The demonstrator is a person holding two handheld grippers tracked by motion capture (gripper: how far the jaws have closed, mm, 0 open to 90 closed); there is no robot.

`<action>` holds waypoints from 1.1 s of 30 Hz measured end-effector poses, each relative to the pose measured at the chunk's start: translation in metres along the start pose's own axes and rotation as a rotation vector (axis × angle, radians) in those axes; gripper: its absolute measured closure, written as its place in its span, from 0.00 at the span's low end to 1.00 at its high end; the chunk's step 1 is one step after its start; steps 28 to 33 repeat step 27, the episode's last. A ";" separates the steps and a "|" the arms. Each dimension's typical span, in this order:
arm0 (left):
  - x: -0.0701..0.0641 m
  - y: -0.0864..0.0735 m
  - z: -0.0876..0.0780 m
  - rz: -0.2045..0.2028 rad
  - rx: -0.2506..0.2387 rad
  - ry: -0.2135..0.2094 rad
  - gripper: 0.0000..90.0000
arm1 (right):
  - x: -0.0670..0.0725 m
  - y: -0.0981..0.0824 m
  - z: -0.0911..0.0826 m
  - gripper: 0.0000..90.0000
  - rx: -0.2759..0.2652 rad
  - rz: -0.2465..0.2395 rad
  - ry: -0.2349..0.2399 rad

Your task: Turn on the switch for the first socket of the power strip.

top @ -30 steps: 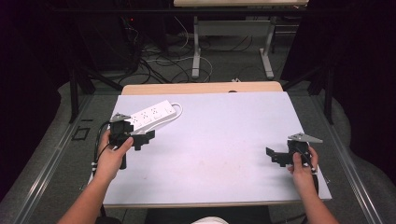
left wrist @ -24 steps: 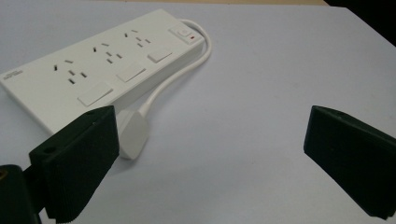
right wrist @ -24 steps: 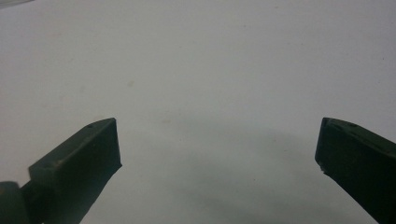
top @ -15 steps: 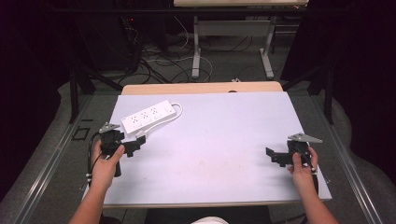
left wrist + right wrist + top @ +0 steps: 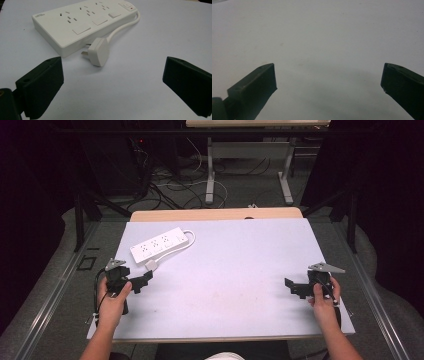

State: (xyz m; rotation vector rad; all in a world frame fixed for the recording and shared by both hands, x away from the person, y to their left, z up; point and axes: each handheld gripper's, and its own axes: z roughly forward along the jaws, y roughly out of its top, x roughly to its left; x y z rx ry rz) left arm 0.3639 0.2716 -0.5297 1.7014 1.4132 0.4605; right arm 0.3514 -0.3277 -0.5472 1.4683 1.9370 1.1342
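A white power strip (image 5: 159, 244) (image 5: 82, 21) lies on the pale table (image 5: 235, 270) at the far left, its cord looped back to a white plug (image 5: 151, 265) (image 5: 98, 52) beside it. My left gripper (image 5: 141, 282) (image 5: 112, 85) is open near the table's left edge, just short of the plug, with nothing between its jaws. Over bare table at the right edge, my right gripper (image 5: 295, 287) (image 5: 328, 87) is open and holds nothing.
A wooden strip (image 5: 215, 214) runs along the table's far edge. Beyond it stand the metal legs of another table (image 5: 210, 175), with cables on the floor (image 5: 165, 180). A metal rail (image 5: 50, 295) borders the left side.
My left gripper has drawn back toward the person and leftward, away from the power strip, uncovering the plug. The right gripper has stayed where it was.
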 end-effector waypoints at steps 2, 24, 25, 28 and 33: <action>0.002 -0.003 0.002 0.001 0.002 0.001 0.04 | 0.000 0.000 0.000 0.00 0.001 -0.001 0.001; 0.003 -0.017 0.015 0.069 0.051 0.039 0.00 | -0.002 0.000 0.002 0.00 0.009 -0.018 0.007; 0.003 -0.017 0.015 0.069 0.053 0.039 0.00 | -0.002 0.000 0.002 0.00 0.009 -0.018 0.007; 0.003 -0.016 0.015 0.067 0.053 0.040 0.00 | -0.001 0.000 0.001 0.00 0.009 -0.008 0.006; 0.003 -0.016 0.015 0.067 0.053 0.040 0.00 | -0.001 0.000 0.001 0.00 0.009 -0.008 0.006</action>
